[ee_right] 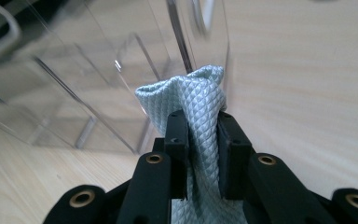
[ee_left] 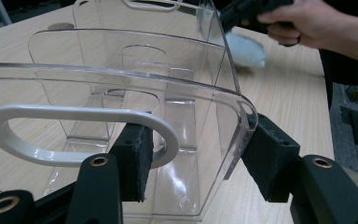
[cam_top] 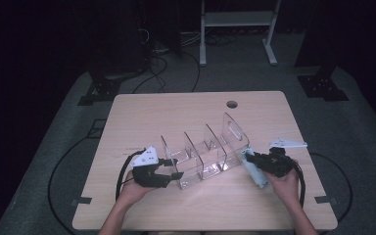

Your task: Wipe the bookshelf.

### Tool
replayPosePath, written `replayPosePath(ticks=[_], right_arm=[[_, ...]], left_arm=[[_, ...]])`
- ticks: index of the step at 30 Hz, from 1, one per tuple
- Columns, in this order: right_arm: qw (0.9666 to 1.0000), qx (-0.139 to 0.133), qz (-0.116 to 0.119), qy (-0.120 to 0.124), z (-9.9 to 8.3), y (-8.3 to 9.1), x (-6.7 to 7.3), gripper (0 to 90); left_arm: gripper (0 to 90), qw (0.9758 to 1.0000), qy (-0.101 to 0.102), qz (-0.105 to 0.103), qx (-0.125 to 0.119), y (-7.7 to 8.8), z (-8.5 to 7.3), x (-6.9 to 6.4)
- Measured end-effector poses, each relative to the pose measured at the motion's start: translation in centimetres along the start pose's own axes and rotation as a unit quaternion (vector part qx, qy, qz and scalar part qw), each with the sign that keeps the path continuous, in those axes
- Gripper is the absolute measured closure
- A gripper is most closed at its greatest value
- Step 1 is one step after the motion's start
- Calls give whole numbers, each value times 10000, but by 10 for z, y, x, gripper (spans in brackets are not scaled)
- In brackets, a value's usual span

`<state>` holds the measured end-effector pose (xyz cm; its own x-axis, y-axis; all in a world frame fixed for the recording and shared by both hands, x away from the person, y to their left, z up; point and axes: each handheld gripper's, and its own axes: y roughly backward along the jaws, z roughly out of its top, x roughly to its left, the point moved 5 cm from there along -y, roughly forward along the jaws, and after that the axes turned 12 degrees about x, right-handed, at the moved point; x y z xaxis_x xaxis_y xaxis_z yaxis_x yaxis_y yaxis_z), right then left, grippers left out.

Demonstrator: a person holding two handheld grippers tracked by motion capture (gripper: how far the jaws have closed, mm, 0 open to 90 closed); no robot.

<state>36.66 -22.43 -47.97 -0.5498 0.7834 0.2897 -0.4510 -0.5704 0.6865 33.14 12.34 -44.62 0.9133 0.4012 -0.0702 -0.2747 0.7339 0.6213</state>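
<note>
- The person's left tool has its jaws clamped on the near end wall of a clear acrylic desk organiser with stepped compartments. In the left gripper view one pad sits inside the wall, beside a white oval handle cut-out, and the other presses the rounded outer corner. I take this as a bracing hold, to keep the light plastic from sliding on the bench.
- No earlier look is on hand, so I speak only of the grip as it stands: narrow, with the wall between the pads.
- The right tool is closed tightly on a bunched pale blue-grey cloth with a diamond weave. The cloth pokes out ahead of its jaws, its tip touching the tall far end panel of the organiser, just beyond the tool.
- That looks like wiping: cloth bunched for a firm pad, pressed at the panel's outer face, while the other hand holds things steady.
- The organiser lies across the middle of the light wooden bench, between the two tools, tallest divider toward the right tool.
</note>
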Motion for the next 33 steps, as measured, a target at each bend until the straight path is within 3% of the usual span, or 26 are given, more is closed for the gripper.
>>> replayPosePath(ticks=[2,7,10,15,18,20,23,30,33], right_arm=[[10000,83,13,-27,-2,-4,-3,763],[9999,-155,45,49,7,8,1,763],[9999,-127,84,-37,6,4,0,763],[9995,311,19,-67,-7,-18,-6,763],[9998,154,65,-48,-2,-10,-1,763],[9998,40,-94,142,4,2,5,763],[9998,0,-91,189,4,2,7,763],[9985,507,62,-190,-13,-33,-10,764],[9975,683,2,-198,-18,-39,-13,765]], left_arm=[[460,10000,-7,-14,-12,0,0,0],[463,10000,-16,-69,-34,0,-1,-1],[464,10000,-10,-76,-29,0,-1,-1],[464,9999,-15,-97,-24,2,-2,0],[464,9999,-23,-122,-23,2,-2,0],[464,9999,-19,-125,-27,3,-3,0],[464,9999,-18,-130,-23,3,-3,0],[463,9999,-12,-168,-27,3,-3,-1],[463,9999,-14,-167,-25,3,-3,-1]])
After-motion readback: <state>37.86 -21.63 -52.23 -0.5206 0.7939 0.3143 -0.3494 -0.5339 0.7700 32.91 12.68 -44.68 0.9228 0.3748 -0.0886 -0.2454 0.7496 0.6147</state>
